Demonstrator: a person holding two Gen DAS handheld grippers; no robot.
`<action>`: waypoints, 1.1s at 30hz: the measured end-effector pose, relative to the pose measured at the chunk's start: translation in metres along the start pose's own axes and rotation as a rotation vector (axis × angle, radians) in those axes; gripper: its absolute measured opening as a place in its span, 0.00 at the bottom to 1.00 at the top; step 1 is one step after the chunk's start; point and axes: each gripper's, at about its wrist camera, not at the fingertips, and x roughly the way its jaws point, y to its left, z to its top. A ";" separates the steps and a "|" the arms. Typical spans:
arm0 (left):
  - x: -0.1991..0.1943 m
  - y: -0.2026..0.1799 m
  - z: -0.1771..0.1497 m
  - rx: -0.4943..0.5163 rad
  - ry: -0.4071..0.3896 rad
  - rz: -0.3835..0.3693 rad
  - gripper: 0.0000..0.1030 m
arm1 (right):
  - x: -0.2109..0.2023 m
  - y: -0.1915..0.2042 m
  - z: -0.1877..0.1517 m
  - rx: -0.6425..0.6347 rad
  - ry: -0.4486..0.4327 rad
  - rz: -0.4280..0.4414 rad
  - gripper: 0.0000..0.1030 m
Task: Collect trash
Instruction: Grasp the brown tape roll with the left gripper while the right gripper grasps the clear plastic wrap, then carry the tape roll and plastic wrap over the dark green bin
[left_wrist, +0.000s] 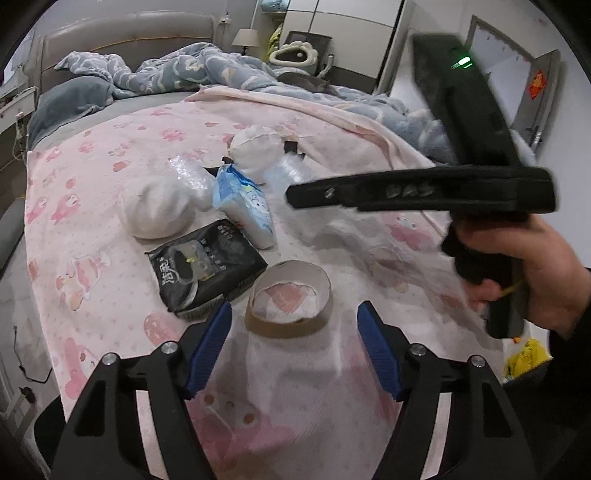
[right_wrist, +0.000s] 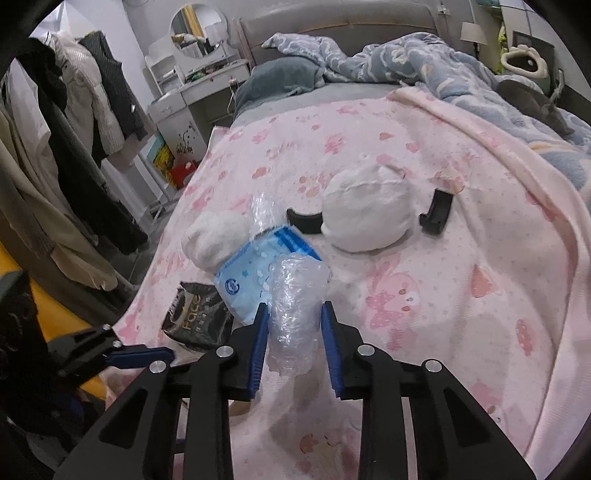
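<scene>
Trash lies on a pink blanket. A brown cardboard tape ring sits between the blue fingertips of my left gripper, which is open, its pads clear of the ring. My right gripper is shut on a crumpled clear plastic wad resting on the blanket. Beside it lie a blue tissue pack, a black packet and white paper wads. A hand holds the right tool's black body.
A rumpled blue duvet covers the bed's far side. Two black curved pieces lie by the big white wad. More clear plastic is beside the tissue pack. Hanging clothes stand left of the bed, and a yellow bag lies right.
</scene>
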 end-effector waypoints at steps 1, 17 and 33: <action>0.003 -0.001 0.001 -0.009 0.005 0.017 0.71 | -0.004 0.000 0.000 0.003 -0.011 0.003 0.28; -0.007 -0.003 0.014 -0.081 -0.047 0.060 0.53 | -0.026 0.000 0.003 0.009 -0.063 0.017 0.28; -0.059 0.058 0.009 -0.154 -0.114 0.260 0.53 | 0.004 0.063 0.026 -0.084 -0.048 0.079 0.28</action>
